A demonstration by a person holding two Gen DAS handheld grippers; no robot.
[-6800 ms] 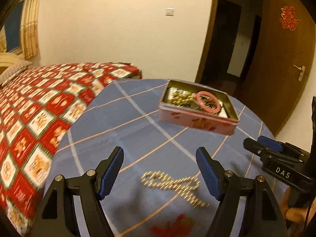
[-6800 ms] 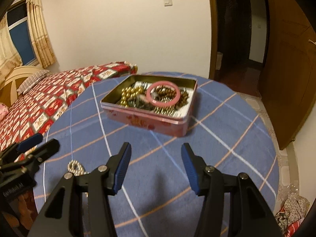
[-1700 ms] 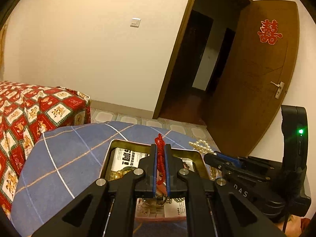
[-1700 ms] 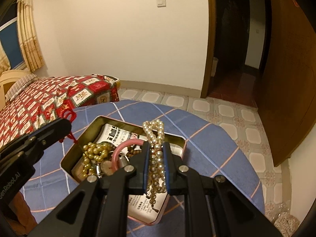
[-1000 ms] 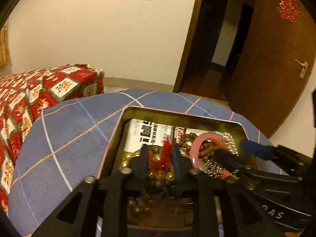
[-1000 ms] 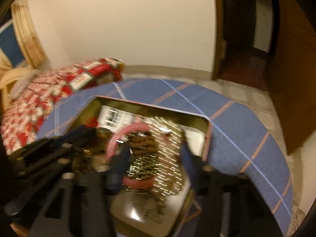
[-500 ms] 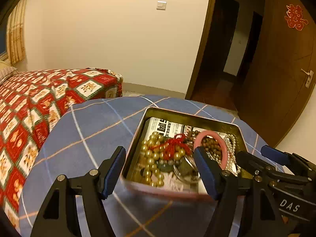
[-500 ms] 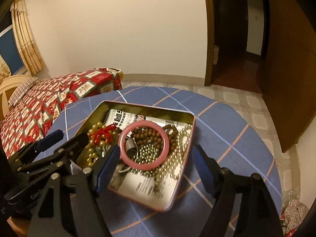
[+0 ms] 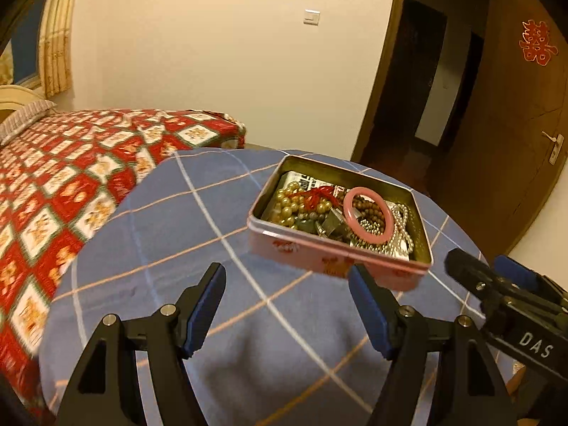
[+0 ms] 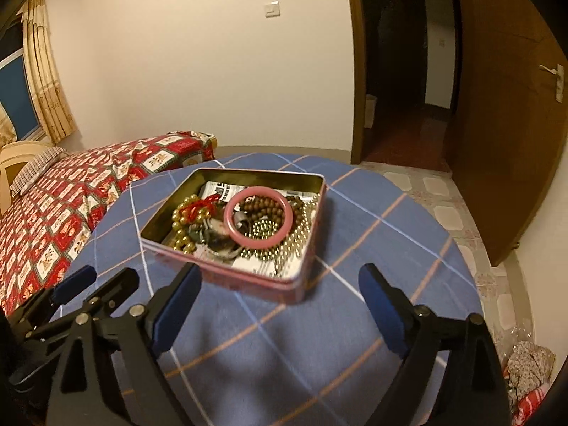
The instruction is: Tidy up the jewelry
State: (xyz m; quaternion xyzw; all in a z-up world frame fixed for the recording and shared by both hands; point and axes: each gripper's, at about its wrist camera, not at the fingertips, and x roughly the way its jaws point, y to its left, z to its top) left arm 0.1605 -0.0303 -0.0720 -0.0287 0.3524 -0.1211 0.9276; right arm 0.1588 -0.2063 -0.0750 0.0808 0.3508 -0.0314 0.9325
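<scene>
Both hand-held grippers, left (image 9: 287, 308) and right (image 10: 280, 307), spread empty, jewelry tin (image 10: 248, 280) just beyond

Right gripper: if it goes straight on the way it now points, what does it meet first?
Probably the near wall of the pink tin, which lies straight ahead of the open right gripper; how much blue cloth lies between is unclear.

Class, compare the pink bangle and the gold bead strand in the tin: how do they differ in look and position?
The pink bangle is one smooth, solid ring; the gold bead strand is many round beads in a loose heap. The bangle lies on top, mid-tin; the strand sits at the left under a red cord. Both rest inside the tin.
</scene>
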